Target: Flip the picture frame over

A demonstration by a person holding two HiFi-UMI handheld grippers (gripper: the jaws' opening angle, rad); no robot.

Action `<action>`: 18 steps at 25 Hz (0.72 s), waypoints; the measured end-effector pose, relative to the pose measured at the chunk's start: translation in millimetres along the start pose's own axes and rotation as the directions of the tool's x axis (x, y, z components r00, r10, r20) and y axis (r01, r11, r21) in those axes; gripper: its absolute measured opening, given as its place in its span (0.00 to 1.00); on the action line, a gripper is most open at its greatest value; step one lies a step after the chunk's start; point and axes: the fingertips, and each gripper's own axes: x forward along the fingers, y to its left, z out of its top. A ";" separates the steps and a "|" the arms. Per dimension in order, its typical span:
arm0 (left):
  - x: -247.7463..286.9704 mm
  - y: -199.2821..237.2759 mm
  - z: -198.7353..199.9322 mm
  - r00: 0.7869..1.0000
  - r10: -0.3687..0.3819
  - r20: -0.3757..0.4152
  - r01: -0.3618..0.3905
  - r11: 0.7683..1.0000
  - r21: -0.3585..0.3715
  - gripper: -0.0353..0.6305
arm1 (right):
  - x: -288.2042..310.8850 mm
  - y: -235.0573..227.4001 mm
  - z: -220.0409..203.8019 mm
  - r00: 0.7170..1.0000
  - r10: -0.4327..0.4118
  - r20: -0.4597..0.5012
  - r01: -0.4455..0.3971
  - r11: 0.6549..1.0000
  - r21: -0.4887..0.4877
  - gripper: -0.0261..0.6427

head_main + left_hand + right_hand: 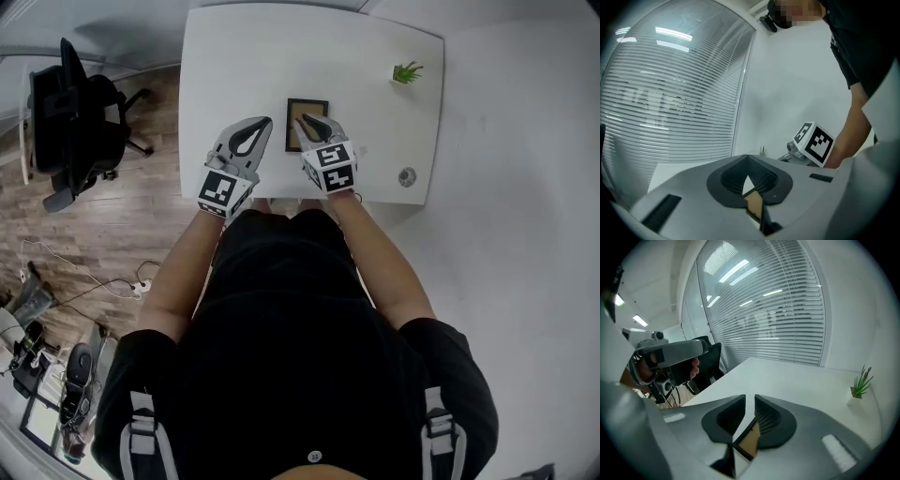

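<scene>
The picture frame (298, 131) lies flat on the desk (244, 56), long axis pointing away from the person, with the slightly parted right hand-held gripper (315, 122) over its right edge and the closed, empty left hand-held gripper (267, 122) just left of it.

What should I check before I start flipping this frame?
1. Frame lying flat: ok. The picture frame lies flat on the table.
2. Left gripper ready: not ok. Its fingers are shut on nothing, beside the frame's left edge.
3. Right gripper in place: ok. It is over the frame's right side, fingers slightly apart.
4. Hold on the frame: cannot tell. No view shows whether either gripper touches it.
5. Room to turn it: ok. The plant stands well apart, toward the far right corner.
</scene>
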 end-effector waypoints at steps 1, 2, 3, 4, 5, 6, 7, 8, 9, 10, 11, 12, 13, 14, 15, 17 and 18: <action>1.4 1.6 -2.8 1.000 -0.002 -0.004 0.002 1.000 -0.001 0.06 | 4.7 0.6 -2.8 1.000 -0.005 -0.012 0.005 1.000 0.010 0.14; 2.6 3.1 -5.3 1.000 -0.004 -0.006 0.004 1.000 -0.003 0.06 | 9.4 0.3 -6.8 1.000 -0.014 -0.025 0.015 1.000 0.016 0.15; 3.6 4.8 -7.6 1.000 -0.005 -0.007 0.005 1.000 -0.007 0.06 | 14.3 -0.7 -12.3 0.999 -0.027 -0.041 0.028 0.999 0.017 0.15; 4.6 6.4 -10.2 1.000 -0.005 -0.007 0.005 1.000 -0.011 0.06 | 19.1 -2.1 -19.3 0.997 -0.040 -0.060 0.041 0.999 0.016 0.16; 5.8 7.9 -13.3 1.000 -0.005 -0.008 0.005 1.000 -0.012 0.06 | 23.7 -3.1 -26.8 0.995 -0.052 -0.083 0.053 0.998 0.015 0.17; 7.2 9.1 -16.9 1.000 -0.005 -0.010 0.005 1.000 -0.010 0.06 | 28.2 -3.6 -34.0 0.993 -0.061 -0.105 0.063 0.998 0.017 0.17; 8.8 10.0 -20.9 1.000 -0.007 -0.014 0.007 1.000 -0.005 0.06 | 32.8 -3.7 -40.6 0.990 -0.069 -0.123 0.072 0.997 0.021 0.19; 10.3 10.7 -25.1 1.000 -0.010 -0.018 0.010 1.000 -0.002 0.06 | 37.1 -3.6 -46.9 0.987 -0.075 -0.140 0.080 0.996 0.027 0.19; 11.5 11.4 -29.2 1.000 -0.015 -0.022 0.015 1.000 -0.001 0.06 | 41.0 -3.2 -52.8 0.984 -0.082 -0.157 0.089 0.995 0.035 0.19; 12.2 12.3 -33.3 0.999 -0.020 -0.025 0.019 1.000 -0.003 0.06 | 44.5 -2.3 -57.9 0.981 -0.089 -0.172 0.098 0.994 0.045 0.19; 12.4 13.8 -37.4 0.999 -0.024 -0.029 0.024 1.000 -0.007 0.06 | 47.8 -0.9 -62.0 0.978 -0.095 -0.185 0.107 0.993 0.055 0.20; 12.5 15.5 -41.5 0.999 -0.028 -0.032 0.028 1.000 -0.011 0.06 | 51.1 0.6 -65.6 0.976 -0.101 -0.195 0.116 0.991 0.066 0.21; 12.5 17.4 -45.6 0.999 -0.032 -0.037 0.032 0.999 -0.016 0.06 | 54.3 1.5 -69.4 0.973 -0.109 -0.204 0.127 0.989 0.074 0.21; 12.6 19.4 -49.6 0.999 -0.035 -0.041 0.035 0.999 -0.020 0.06 | 57.6 1.7 -73.5 0.970 -0.118 -0.213 0.138 0.987 0.080 0.21; 12.7 21.4 -53.5 0.998 -0.038 -0.045 0.037 0.999 -0.023 0.06 | 60.9 1.6 -77.6 0.967 -0.127 -0.221 0.149 0.985 0.083 0.21; 13.0 25.1 -60.8 0.998 -0.042 -0.053 0.041 0.999 -0.024 0.06 | 67.1 1.7 -85.2 0.961 -0.146 -0.236 0.171 0.981 0.088 0.22; 13.4 26.7 -63.8 0.997 -0.045 -0.057 0.044 0.999 -0.024 0.06 | 69.9 1.6 -88.1 0.958 -0.157 -0.241 0.183 0.979 0.088 0.22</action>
